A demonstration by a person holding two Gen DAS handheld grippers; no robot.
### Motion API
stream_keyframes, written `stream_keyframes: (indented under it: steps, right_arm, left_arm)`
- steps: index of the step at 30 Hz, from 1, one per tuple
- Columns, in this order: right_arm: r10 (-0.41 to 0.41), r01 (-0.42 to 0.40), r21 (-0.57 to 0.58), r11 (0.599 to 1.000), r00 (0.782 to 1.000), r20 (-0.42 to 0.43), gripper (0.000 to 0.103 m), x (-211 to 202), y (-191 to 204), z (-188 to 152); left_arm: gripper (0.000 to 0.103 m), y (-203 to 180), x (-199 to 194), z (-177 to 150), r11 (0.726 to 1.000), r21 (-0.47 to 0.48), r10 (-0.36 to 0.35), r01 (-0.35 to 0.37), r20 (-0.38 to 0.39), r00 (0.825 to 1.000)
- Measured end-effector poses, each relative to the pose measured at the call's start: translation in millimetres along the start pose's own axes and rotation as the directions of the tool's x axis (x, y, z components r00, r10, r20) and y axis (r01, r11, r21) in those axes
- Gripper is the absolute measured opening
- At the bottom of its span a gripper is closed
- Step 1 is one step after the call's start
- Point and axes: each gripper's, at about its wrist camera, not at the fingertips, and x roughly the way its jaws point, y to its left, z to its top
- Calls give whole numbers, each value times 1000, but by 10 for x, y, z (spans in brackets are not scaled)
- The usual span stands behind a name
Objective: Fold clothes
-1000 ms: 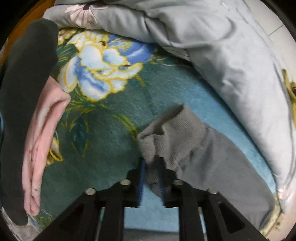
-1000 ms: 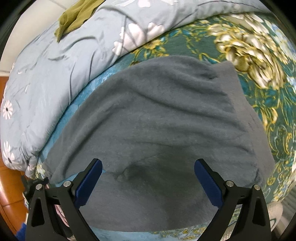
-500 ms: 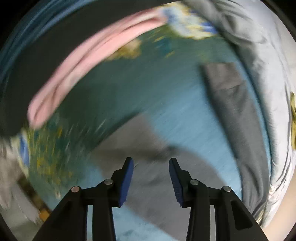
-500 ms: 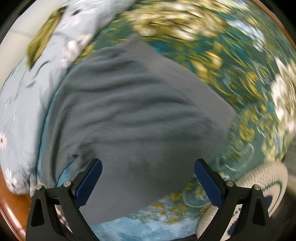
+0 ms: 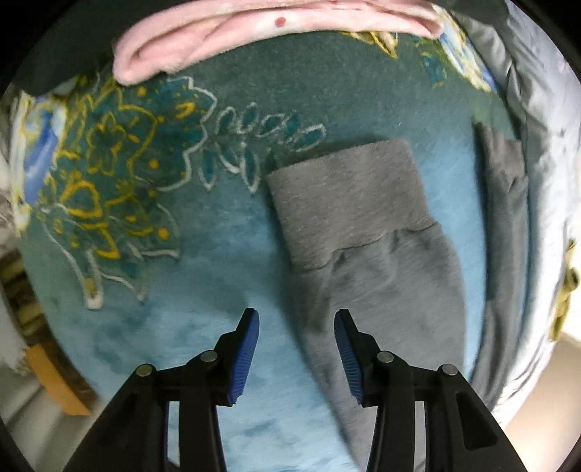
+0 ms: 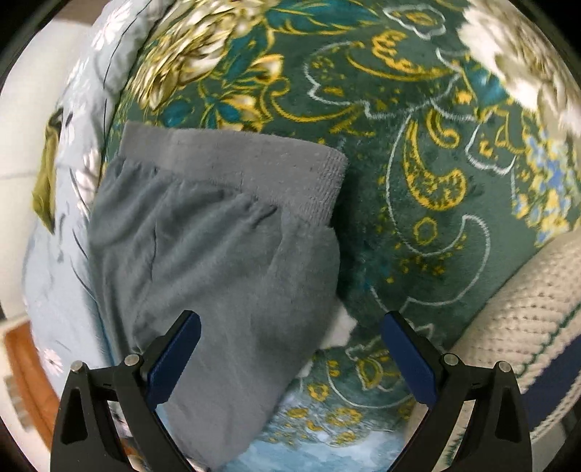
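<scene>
A grey garment lies on the green and blue floral blanket (image 5: pixel 152 276). In the left wrist view its sleeve with a ribbed cuff (image 5: pixel 348 203) lies flat, and a second grey part (image 5: pixel 504 203) lies at the right. My left gripper (image 5: pixel 296 323) is open and empty, just above the sleeve's near part. In the right wrist view the grey garment (image 6: pixel 203 261) with its ribbed hem fills the left half. My right gripper (image 6: pixel 290 326) is wide open and empty over the garment's right edge.
A folded pink garment (image 5: pixel 254 32) and a dark one lie at the far edge. A pale blue floral quilt (image 5: pixel 544 145) borders the garment, also in the right wrist view (image 6: pixel 54 254). A cream knitted item (image 6: pixel 526 312) lies at the right.
My left gripper has let go of the ribbed cuff, opened and swung round; the sleeve now lies flat. My right gripper has swung right, toward the garment's hem edge, still open.
</scene>
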Motion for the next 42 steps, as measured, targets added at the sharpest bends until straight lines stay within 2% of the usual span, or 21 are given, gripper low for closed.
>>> stream_keyframes:
  steps: [4,5,9,10,13,15,16,17,18,22,24,27,28,30,31,34,37,40,42]
  right_arm:
    - [75,-77,102,992,997,23,97,62,-149,92]
    - [96,-99,126,987,995,31,93,76,-182,113]
    - [151,-155,170,973,988,37,65,123,-243,163]
    - [158,-162,168,972,987,37,64,129,-244,170]
    - [163,-166,157,974,986,31,50,147,-253,167]
    - [162,-165,170,972,986,34,31,163,-297,135]
    - [160,-164,175,971,986,34,26,167,-315,122]
    - [162,-166,178,970,986,37,14,150,-320,115]
    - [176,-181,183,966,983,46,10,109,-320,108]
    - [229,-242,199,950,970,84,4,-65,-320,82]
    - [257,-272,179,946,961,100,3,-216,-294,66]
    - [291,-303,125,945,951,102,3,-420,-170,41]
    - [308,-319,117,941,946,104,3,-476,-104,53]
    - [341,-351,89,932,934,104,3,-570,133,142]
    - [356,-364,71,929,929,103,3,-611,275,197]
    - [392,-395,18,918,915,96,3,-628,807,365]
    - [410,-410,-21,912,908,91,3,-599,1309,559]
    - [403,-401,-31,915,912,84,3,-505,1704,767]
    - [371,-370,-30,928,926,73,3,-325,1981,949]
  left_arm:
    - [47,-56,85,11,1000,2,-31,31,2,1000]
    - [45,-69,92,10,999,4,-39,39,4,999]
    - [45,-81,91,-16,996,-18,-91,91,20,996]
    - [44,-73,87,-25,995,-24,-100,101,22,995]
    - [29,-39,71,-51,993,-40,-109,110,32,994]
    - [11,-26,58,-67,992,-48,-111,113,38,993]
    - [10,-26,45,-75,991,-53,-117,119,42,992]
    - [6,-30,24,-83,990,-59,-125,128,48,991]
    - [5,-46,-23,-93,989,-58,-133,136,56,990]
    - [4,-121,-259,-143,985,-28,-166,169,80,983]
    - [4,-150,-422,-190,982,-2,-186,186,75,980]
    - [3,-215,-626,-260,976,-19,-214,215,69,974]
    - [3,-367,-658,-259,975,-21,-218,220,67,974]
    - [3,-608,-724,-52,971,-13,-236,237,55,970]
    - [4,-816,-705,101,969,-7,-247,248,51,968]
    - [3,-1417,-806,295,959,2,-283,284,46,958]
    - [4,-2016,-715,540,967,49,-251,250,28,967]
    - [4,-2537,-466,790,975,72,-211,210,1,978]
    - [4,-2804,-221,951,981,82,-178,178,-10,984]
